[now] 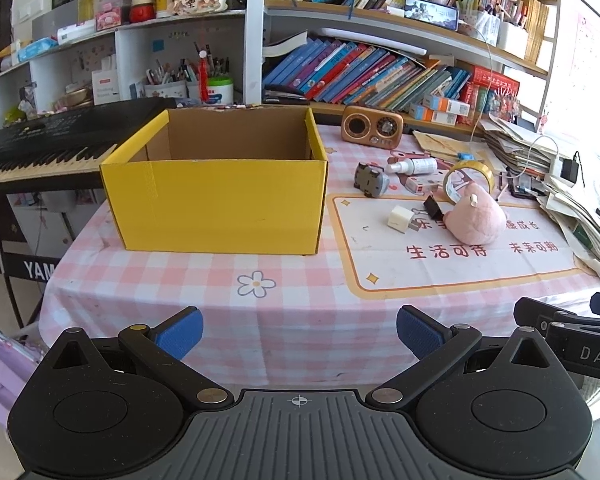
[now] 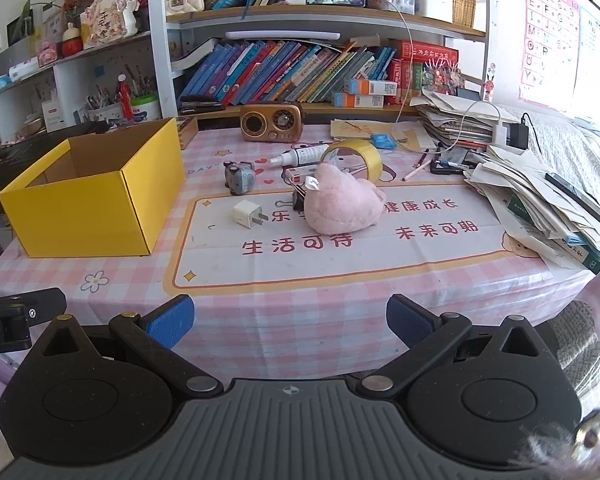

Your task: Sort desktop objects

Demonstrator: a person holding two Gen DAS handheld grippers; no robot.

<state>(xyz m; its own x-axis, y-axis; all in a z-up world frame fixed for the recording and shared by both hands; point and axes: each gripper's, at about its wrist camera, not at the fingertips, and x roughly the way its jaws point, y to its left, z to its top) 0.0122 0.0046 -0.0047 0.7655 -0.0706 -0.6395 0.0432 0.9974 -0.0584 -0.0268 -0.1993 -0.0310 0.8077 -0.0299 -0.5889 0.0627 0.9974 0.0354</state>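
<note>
Right gripper (image 2: 290, 322) agape, pink plush (image 2: 342, 204) well ahead.

Right claw (image 2: 290, 322): held low over the near edge of the surface (image 2: 300, 300), blue pads spread wide, nothing between them.
Yellow box (image 2: 96, 196): set at the left, top open.
Pink plush (image 2: 340, 204): laid on the printed mat, a binder clip (image 2: 298, 200) touching its left side.
White charger plug (image 2: 249, 214): placed left of the plush, apart from it.
Toy car (image 2: 240, 178): seen behind the plug.
Tape roll (image 2: 358, 158): stood on edge behind the plush, beside a spray bottle (image 2: 300, 157).
</note>
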